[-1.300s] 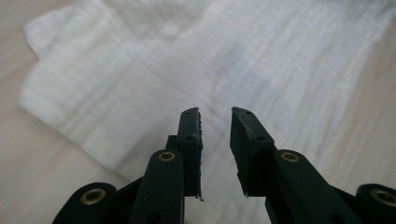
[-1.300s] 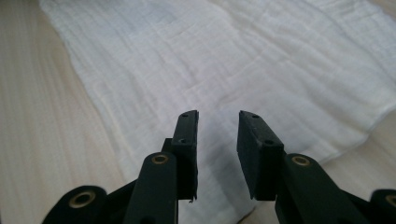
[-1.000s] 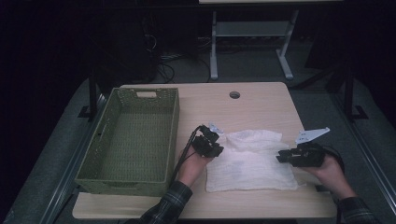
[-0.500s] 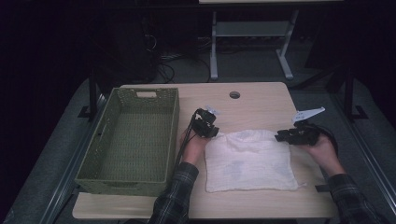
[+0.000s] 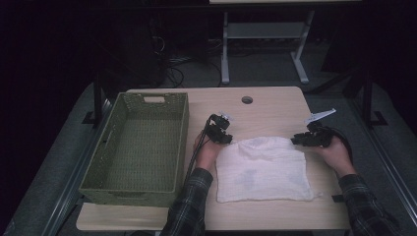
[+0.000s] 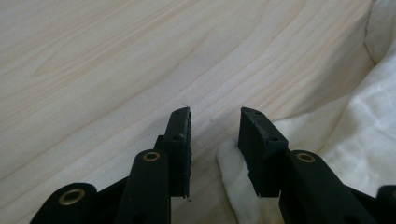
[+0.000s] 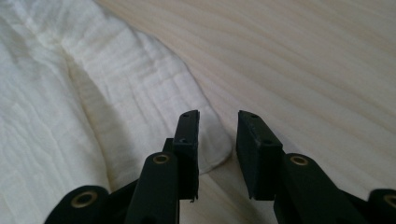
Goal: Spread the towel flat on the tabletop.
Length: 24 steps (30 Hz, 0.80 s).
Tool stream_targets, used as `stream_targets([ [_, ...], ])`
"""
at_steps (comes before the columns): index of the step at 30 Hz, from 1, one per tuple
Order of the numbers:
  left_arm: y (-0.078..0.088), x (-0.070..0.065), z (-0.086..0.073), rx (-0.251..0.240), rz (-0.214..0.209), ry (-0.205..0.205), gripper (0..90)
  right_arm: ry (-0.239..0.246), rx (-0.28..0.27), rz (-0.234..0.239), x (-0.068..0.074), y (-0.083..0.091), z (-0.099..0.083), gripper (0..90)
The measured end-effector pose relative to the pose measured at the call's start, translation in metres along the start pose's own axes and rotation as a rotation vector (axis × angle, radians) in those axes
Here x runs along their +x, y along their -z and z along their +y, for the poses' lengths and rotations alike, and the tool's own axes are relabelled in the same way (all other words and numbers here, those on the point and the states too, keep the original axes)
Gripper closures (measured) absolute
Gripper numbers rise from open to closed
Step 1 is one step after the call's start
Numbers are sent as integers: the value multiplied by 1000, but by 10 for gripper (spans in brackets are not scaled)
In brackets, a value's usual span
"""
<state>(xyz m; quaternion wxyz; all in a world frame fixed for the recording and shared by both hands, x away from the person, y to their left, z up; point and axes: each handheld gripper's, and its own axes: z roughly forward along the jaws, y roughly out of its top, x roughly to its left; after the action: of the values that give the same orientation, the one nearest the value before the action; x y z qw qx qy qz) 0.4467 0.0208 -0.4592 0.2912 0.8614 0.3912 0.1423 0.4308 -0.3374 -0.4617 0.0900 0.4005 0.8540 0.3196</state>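
High view: a person sits at a pale wooden worktop (image 5: 275, 105), forearms in plaid sleeves coming in from the bottom edge, a black hand-held gripper in each hand.
Cloth: a white, crinkled, roughly square cloth (image 5: 263, 169) lies spread almost flat on the worktop in front of the person, between the two hands.
Cloth surface: soft gauze-like weave with fine creases; the far edge is slightly bunched and raised, the near edge lies flat; a faint grey patch shows near the middle.
Basket: an empty olive-green woven rectangular basket (image 5: 135, 184) stands to the left of the cloth, just apart from it.
Left hand-held gripper (image 5: 220, 135): at the cloth's far left corner; the left gripper view shows the jaws parted with a gap, the corner of the cloth (image 6: 233, 172) lying by the right-hand jaw, not pinched. The jaws have just been opening.
Right hand-held gripper (image 5: 306, 139): at the cloth's far right corner; the right gripper view shows the jaws apart over bare wood, the cloth corner (image 7: 212, 149) beside and partly under the left-hand jaw, not clamped.
Progress: the cloth looks laid out and smoothed, both corners let go. Judging from this, any folding or moving to the basket is not yet begun.
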Motion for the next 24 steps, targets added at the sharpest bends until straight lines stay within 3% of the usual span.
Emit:
stream_targets([
  [6, 0, -3, -1, -8, -40, 2, 868, -5, 7, 10, -1, -2, -2, 817],
  [14, 14, 8, 2, -70, -6, 61, 893, 4, -46, 2, 1, 10, 7, 842],
  [24, 28, 27, 8, -154, 97, 140, 893, -5, -101, -32, -12, 11, 28, 848],
])
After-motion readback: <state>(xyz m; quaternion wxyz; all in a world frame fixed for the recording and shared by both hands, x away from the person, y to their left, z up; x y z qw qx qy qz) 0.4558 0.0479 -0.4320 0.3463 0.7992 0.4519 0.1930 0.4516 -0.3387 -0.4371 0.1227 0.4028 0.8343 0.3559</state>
